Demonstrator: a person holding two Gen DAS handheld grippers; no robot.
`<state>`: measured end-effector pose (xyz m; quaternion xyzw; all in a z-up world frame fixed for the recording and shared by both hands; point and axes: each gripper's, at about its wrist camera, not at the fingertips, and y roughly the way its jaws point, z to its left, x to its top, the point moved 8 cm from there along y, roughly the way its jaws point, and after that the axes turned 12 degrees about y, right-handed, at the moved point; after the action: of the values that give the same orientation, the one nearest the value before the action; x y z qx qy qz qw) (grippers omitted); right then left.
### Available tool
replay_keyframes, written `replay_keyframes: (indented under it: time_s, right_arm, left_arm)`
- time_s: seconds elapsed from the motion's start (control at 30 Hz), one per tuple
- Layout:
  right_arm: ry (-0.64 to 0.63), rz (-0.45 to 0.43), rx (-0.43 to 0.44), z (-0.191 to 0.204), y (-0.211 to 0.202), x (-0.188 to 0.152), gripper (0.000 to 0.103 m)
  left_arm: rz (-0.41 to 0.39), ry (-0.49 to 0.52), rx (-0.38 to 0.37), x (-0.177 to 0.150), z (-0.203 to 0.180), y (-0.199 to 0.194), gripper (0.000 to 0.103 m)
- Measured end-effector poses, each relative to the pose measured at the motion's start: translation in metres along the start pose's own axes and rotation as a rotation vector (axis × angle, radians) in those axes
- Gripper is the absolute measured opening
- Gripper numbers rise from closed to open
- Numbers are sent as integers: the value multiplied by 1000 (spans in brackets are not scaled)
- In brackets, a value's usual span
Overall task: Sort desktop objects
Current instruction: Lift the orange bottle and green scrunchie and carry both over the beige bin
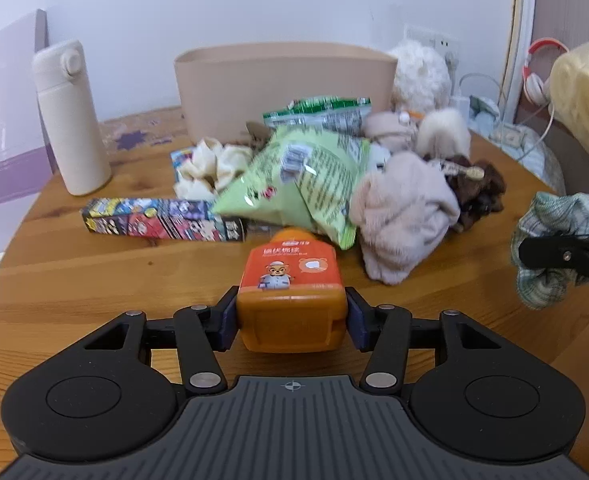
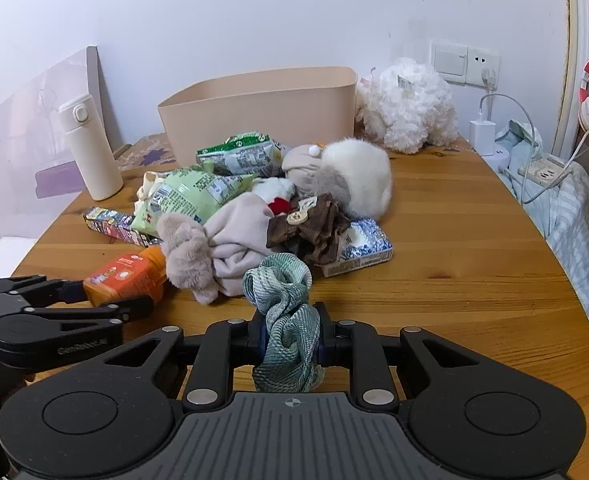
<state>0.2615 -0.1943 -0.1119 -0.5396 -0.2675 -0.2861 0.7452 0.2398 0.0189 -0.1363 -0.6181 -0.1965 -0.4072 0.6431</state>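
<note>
**Both grippers loaded at the front of the clutter**

Left gripper [image 1: 291, 322] has its jaws clamped on the base of an orange plastic bottle [image 1: 290, 280]. A cartoon bear is printed on the bottle's label, and its rounded cap points away from the camera, so the long axis runs straight out along the fingers toward the pile. It sits low over the round wooden table [image 1: 94, 276], the cap reaching the light green snack bag [image 1: 294, 176].

Right gripper [image 2: 290, 340] is pinched shut on a crumpled green-and-white checked cloth [image 2: 284, 304], which bulges above and below the fingers.

Behind lie a beige fleece bundle [image 1: 402, 212], a long comic-printed box [image 1: 162, 220], a cream insulated flask [image 1: 70, 120] standing upright and a beige plastic bin [image 1: 282, 80] against the wall.
</note>
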Motion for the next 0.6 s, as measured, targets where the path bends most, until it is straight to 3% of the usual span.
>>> replay_keyframes:
  time_s: [0.3,0.6]
  right_arm:
    - [-15,-25,5,6,-6,10,19]
    - [-50,-66,5,13,-14,35,19]
  left_arm:
    - [-18,-4,23,2,5,-7,54]
    - [-116,4,59,32,16,-39,54]
